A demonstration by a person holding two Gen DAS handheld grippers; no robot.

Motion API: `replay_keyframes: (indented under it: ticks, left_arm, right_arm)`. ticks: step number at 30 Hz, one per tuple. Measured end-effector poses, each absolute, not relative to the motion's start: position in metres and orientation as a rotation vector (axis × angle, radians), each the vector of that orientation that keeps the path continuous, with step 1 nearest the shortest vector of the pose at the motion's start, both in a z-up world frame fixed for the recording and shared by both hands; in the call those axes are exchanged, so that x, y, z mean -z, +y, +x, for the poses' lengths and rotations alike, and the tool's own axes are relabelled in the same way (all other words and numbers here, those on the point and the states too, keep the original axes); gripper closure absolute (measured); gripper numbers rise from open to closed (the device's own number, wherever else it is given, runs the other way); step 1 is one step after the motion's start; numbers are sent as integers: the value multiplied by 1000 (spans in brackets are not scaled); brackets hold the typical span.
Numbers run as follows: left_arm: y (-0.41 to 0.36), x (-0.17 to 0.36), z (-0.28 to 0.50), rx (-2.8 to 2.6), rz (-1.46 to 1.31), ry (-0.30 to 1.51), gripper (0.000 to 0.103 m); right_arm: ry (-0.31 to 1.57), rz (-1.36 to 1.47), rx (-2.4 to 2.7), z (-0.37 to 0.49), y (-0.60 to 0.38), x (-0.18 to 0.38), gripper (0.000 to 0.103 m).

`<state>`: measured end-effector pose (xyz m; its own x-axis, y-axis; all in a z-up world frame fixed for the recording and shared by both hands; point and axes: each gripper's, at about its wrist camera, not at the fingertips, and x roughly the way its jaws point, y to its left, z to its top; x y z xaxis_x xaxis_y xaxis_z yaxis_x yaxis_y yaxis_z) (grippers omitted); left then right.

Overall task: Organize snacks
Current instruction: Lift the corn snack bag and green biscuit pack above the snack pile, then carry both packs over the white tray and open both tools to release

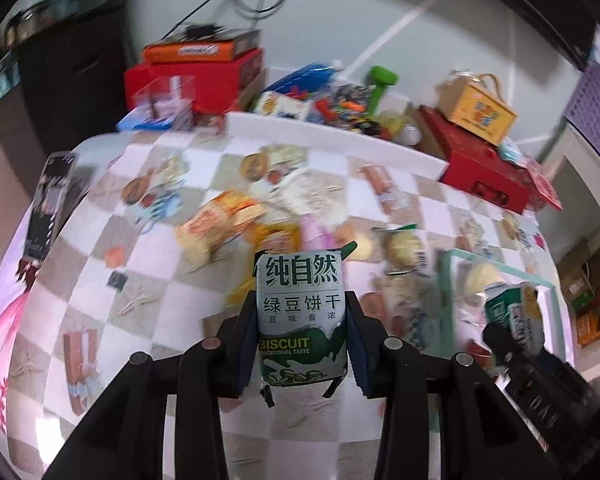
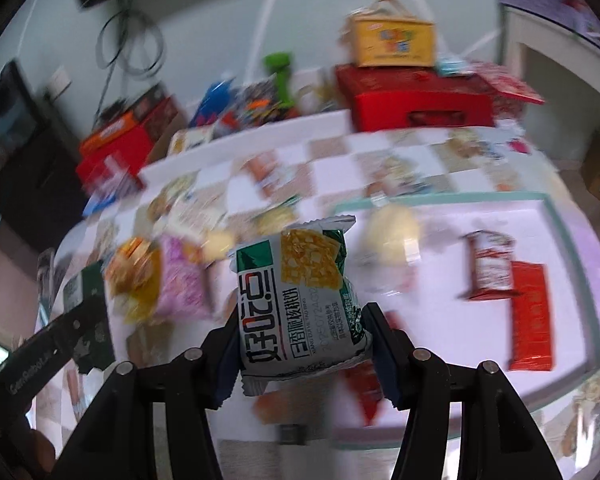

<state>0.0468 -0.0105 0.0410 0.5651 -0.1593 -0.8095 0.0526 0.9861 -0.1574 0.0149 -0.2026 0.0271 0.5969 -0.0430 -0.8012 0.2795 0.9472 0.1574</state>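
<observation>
Left gripper (image 1: 302, 320): your jaws are clamped on the mung bean biscuit packet (image 1: 302, 316), upright, long axis along the jaws.
Right gripper (image 2: 304, 332): your jaws are clamped on the walnut crisp packet (image 2: 300, 300), held above the desk, long axis running away from you.
Tray (image 2: 556, 216): white, teal-rimmed, shallow; lies ahead and right of your right jaws, so that arm is nearer.
Tray contents: red wafer packet (image 2: 530, 316), small red-white packet (image 2: 488, 266).
Materials: glossy crinkly film packets; checked cloth on desk (image 1: 148, 280).
</observation>
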Motion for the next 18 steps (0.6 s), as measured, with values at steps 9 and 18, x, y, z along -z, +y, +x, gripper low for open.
replay_keyframes:
  ticks: [9, 18]
  left_arm:
    - [-72, -47, 48, 263, -20, 952, 62]
    - [-133, -42, 52, 386, 50, 947, 62]
  right_arm:
    - [871, 415, 422, -11, -302, -30, 44]
    - [839, 494, 588, -32, -370, -12, 44]
